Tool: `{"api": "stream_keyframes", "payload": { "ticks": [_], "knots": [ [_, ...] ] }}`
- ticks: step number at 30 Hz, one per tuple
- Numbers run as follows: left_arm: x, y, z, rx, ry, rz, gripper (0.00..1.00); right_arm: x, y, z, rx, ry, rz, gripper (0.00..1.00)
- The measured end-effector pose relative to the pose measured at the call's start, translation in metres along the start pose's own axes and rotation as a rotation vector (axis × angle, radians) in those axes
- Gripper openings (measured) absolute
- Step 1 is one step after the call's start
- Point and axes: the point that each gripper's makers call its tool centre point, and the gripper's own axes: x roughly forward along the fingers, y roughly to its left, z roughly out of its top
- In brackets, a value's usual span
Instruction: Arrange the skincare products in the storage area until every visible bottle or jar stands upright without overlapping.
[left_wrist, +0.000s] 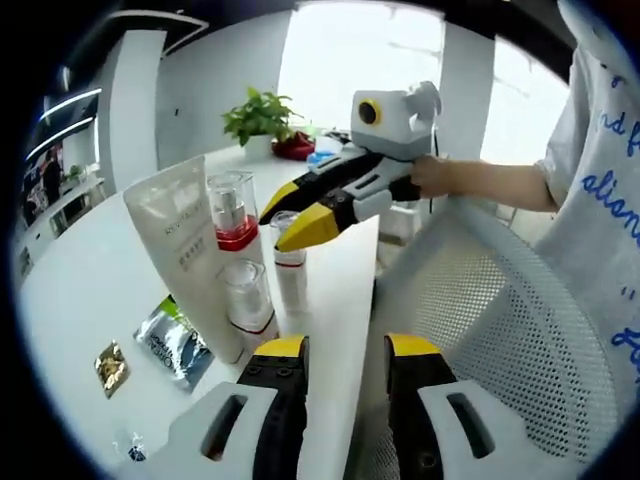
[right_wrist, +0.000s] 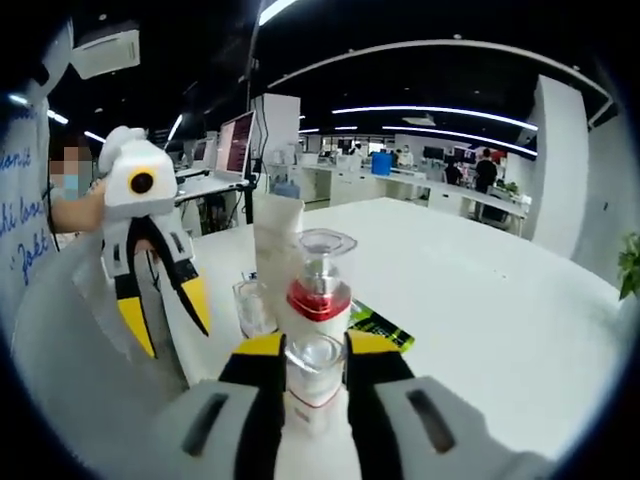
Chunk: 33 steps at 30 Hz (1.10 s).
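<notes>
Right claw (right_wrist: 305, 372) – we see its jaws closed on a clear-capped bottle (right_wrist: 312, 385), base hidden | left claw (left_wrist: 345, 362) spread, holding nothing, off the desk (left_wrist: 80, 290) edge | red-collared bottle (left_wrist: 232, 210), tube (left_wrist: 185, 245) upright – tube partly hidden behind bottles | sachet (left_wrist: 178, 342) lies flat

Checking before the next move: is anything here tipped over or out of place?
Nothing tipped: the tube, the red-banded bottle and the two clear-capped bottles stand upright. Odd ones out are the flat sachets lying on the table beside them.
</notes>
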Motion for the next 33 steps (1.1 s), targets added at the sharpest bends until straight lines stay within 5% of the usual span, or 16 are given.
{"api": "stream_keyframes", "payload": {
  "ticks": [19,33],
  "knots": [
    [-0.001,0.003,-0.005,0.002,0.018,0.013,0.27,-0.01,-0.001,-0.014,0.006,0.064,0.025,0.31],
    [-0.001,0.042,-0.014,-0.051,0.137,0.173,0.19,-0.011,0.0,-0.059,0.025,0.227,0.081,0.25]
  ]
}}
